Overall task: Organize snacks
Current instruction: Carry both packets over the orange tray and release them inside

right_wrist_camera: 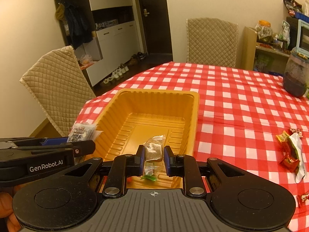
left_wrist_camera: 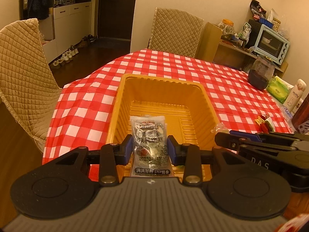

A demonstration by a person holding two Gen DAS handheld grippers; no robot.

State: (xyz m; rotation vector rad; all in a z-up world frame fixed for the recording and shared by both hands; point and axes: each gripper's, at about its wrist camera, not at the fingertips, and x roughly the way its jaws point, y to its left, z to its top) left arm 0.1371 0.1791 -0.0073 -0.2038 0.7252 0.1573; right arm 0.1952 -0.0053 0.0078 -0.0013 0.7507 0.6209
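Left gripper (left_wrist_camera: pixel 150 147) clamps a grey printed snack packet (left_wrist_camera: pixel 148 135), held above the near end of the yellow tray (left_wrist_camera: pixel 115 104). Right gripper (right_wrist_camera: pixel 154 158) pinches a small clear snack bag (right_wrist_camera: pixel 153 150), also over the tray. Tray sits on the red checked tablecloth (right_wrist_camera: pixel 231 100); loose wrapped candies (right_wrist_camera: pixel 289 150) lie well to its right.

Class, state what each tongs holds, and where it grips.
Left tongs: silvery snack packet, pinched at its side edges. Right tongs: small clear packet, likewise by its sides.
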